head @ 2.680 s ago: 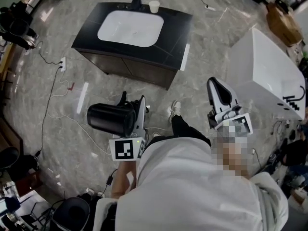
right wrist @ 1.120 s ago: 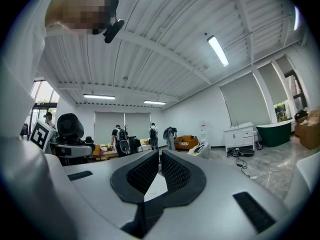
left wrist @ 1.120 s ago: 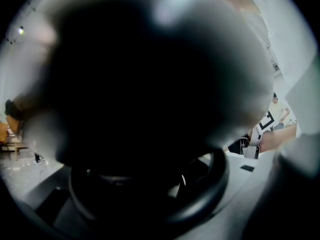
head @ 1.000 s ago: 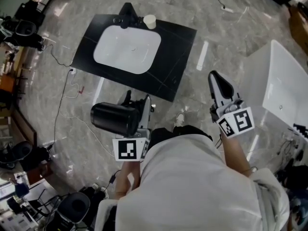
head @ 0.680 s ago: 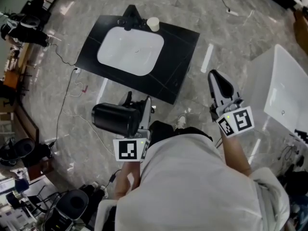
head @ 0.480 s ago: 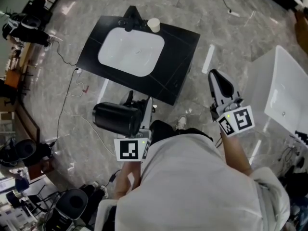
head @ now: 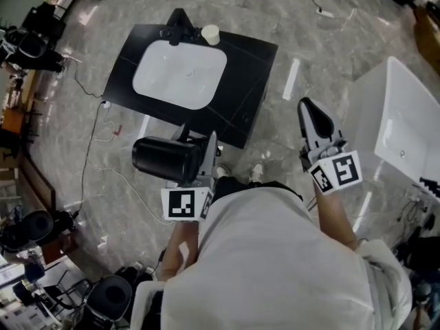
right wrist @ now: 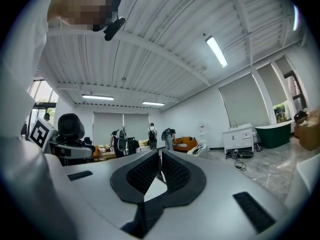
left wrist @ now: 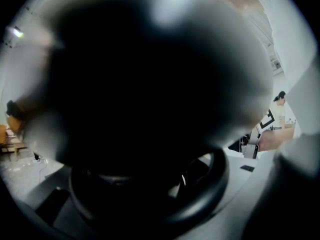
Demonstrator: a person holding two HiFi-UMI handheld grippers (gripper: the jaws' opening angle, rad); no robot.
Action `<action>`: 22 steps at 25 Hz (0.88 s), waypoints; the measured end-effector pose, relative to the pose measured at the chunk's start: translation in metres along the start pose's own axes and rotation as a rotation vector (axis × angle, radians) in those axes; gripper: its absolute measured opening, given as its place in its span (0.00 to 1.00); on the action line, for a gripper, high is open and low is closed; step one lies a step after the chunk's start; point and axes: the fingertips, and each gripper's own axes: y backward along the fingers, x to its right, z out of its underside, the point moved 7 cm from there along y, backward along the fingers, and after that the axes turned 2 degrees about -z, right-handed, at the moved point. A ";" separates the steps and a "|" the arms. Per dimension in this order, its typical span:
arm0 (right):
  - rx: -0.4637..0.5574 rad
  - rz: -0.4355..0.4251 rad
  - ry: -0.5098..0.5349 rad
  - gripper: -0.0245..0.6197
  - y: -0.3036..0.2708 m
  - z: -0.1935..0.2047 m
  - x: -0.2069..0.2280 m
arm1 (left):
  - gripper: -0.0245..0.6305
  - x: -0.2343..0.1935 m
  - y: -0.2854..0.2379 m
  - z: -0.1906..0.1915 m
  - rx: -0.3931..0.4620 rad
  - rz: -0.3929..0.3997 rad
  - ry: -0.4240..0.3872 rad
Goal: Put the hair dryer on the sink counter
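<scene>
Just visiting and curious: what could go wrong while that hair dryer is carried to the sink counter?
The bulky hair dryer juts sideways from the left gripper and might twist or slip. Set down carelessly, it could slide into the basin or hit the cup. Floor cables could trip the person.

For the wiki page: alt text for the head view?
Seen from above, the left gripper holds a black hair dryer in front of a black sink counter with a white basin; the right gripper, shut and empty, points ahead.
</scene>
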 end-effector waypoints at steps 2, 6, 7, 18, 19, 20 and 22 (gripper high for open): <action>-0.007 0.003 0.009 0.11 0.000 0.002 -0.005 | 0.38 -0.003 0.000 0.003 -0.014 0.002 0.033; -0.009 0.015 0.031 0.11 -0.008 0.002 -0.008 | 0.38 -0.007 -0.003 0.003 -0.020 0.020 0.022; -0.008 0.021 0.034 0.11 -0.008 0.002 -0.009 | 0.38 -0.008 -0.003 0.005 -0.022 0.025 0.018; -0.036 0.091 0.089 0.11 -0.007 -0.009 -0.019 | 0.38 -0.030 -0.025 0.066 -0.140 0.059 0.047; -0.040 0.097 0.096 0.11 -0.007 -0.010 -0.021 | 0.38 -0.032 -0.028 0.072 -0.152 0.063 0.052; -0.044 0.102 0.102 0.11 -0.007 -0.012 -0.022 | 0.38 -0.033 -0.031 0.077 -0.163 0.067 0.058; -0.050 0.115 0.112 0.11 -0.007 -0.015 -0.026 | 0.38 -0.036 -0.037 0.087 -0.185 0.081 0.065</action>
